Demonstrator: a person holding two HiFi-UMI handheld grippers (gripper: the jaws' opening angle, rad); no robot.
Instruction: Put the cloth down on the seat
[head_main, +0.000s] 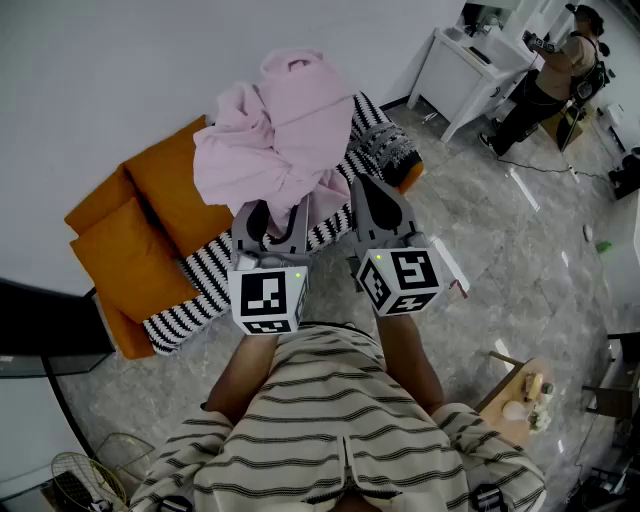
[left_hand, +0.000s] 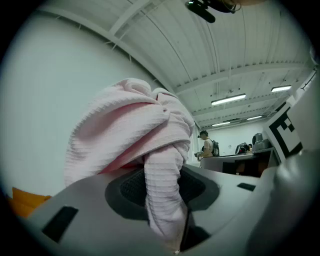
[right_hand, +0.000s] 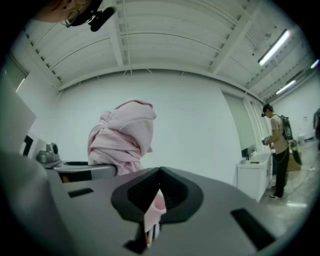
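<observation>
"Above the orange cushioned sofa seat (head_main: 175, 185), the pink waffle-textured cloth (head_main: 270, 130) is bunched up in the air, not down yet. What worries you?"

"How unevenly it's held. The left gripper (head_main: 275, 215) is clamped on a thick rolled fold, its jaws wide around it, and nearly all the bulk sits on that side. The right gripper (head_main: 378, 200) has its jaws pressed together on just a small pink tip."

"So that tip could slip out?"

"I'd think so. Any tug as the two move apart would likely pull it free, and then the cloth swings from the left one alone."

"And where would it land?"

"Possibly half off. The black-and-white striped blanket (head_main: 200, 275) covers the seat's front edge, and the grippers are right at that edge. Let go too near it and the heap may slide onto the grey marbled floor (head_main: 480, 260)."

"Anything else?"

"A fold could snag on a jaw at release and drag back with it. Carrying it further in over the cushions first looks safer."
</observation>
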